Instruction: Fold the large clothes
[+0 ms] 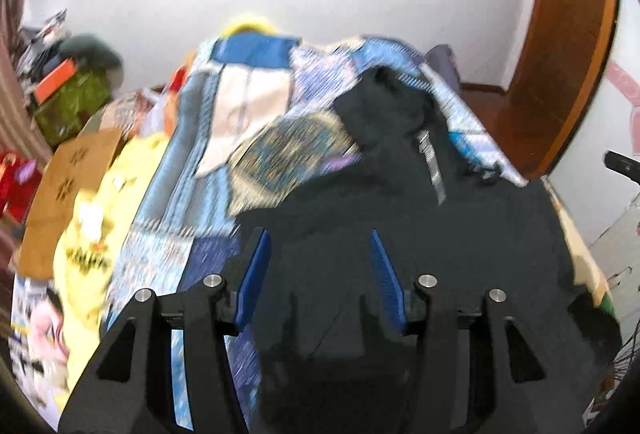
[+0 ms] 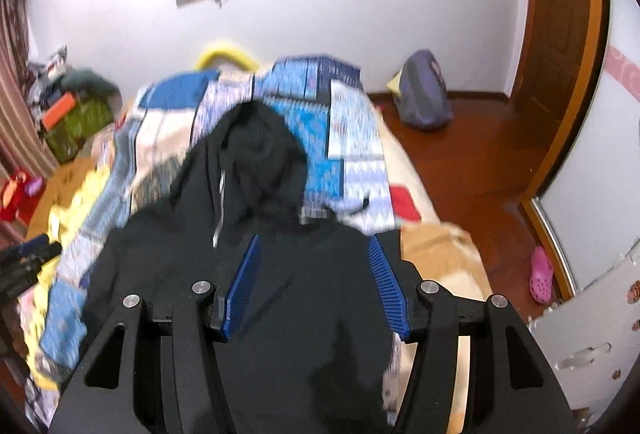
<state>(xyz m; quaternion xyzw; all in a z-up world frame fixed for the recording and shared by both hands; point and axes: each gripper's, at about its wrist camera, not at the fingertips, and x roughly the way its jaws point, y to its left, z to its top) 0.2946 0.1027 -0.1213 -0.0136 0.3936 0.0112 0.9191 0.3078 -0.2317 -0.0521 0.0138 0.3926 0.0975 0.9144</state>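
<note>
We see a bed (image 2: pixel 420 170) under a patchwork quilt (image 2: pixel 352 138); a black hooded jacket (image 2: pixel 304 286) lies spread on it, hood (image 2: pixel 260 150) far from us. Beside it: cardboard box (image 1: pixel 68 186), backpack (image 2: pixel 424 98), pink clog (image 2: pixel 541 276). Left gripper (image 1: pixel 318 266) and right gripper (image 2: pixel 314 274) hover over the jacket, jaws apart.

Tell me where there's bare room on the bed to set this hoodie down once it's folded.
Free: the patchwork quilt right of the black hoodie's hood, and the bare strip before the bed's right edge. Crowded: the left side, with yellow cloth and cardboard.
</note>
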